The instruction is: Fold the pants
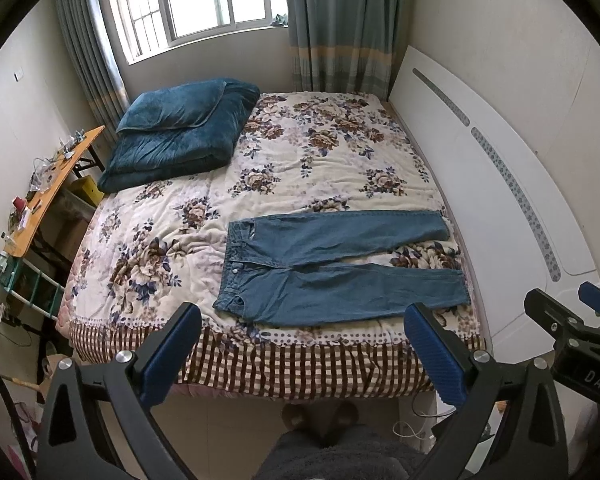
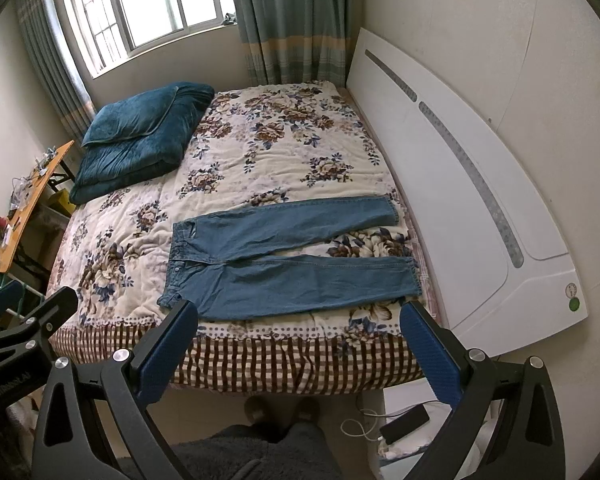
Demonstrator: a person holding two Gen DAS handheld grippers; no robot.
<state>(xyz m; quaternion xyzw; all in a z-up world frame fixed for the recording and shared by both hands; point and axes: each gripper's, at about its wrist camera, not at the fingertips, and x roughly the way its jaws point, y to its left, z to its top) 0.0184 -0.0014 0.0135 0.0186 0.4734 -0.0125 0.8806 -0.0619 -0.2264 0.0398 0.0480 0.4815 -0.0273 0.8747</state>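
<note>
Blue jeans (image 1: 332, 264) lie flat on the floral bedspread (image 1: 300, 160) near the bed's front edge, waistband to the left, both legs spread toward the headboard on the right. In the right wrist view the jeans (image 2: 284, 256) look the same. My left gripper (image 1: 300, 344) hangs open above the bed's front edge, short of the jeans, with nothing between its blue pads (image 1: 172, 356). My right gripper (image 2: 298, 340) is open too, held at a similar height in front of the jeans. Each gripper shows at the edge of the other's view.
A folded teal quilt (image 1: 180, 132) sits at the bed's far left corner. A white headboard (image 1: 500, 184) runs along the right. An orange side table (image 1: 48, 184) with clutter stands left. A phone on a cable (image 2: 404, 424) lies on a stand, and the person's slippered feet (image 2: 280, 408) are below.
</note>
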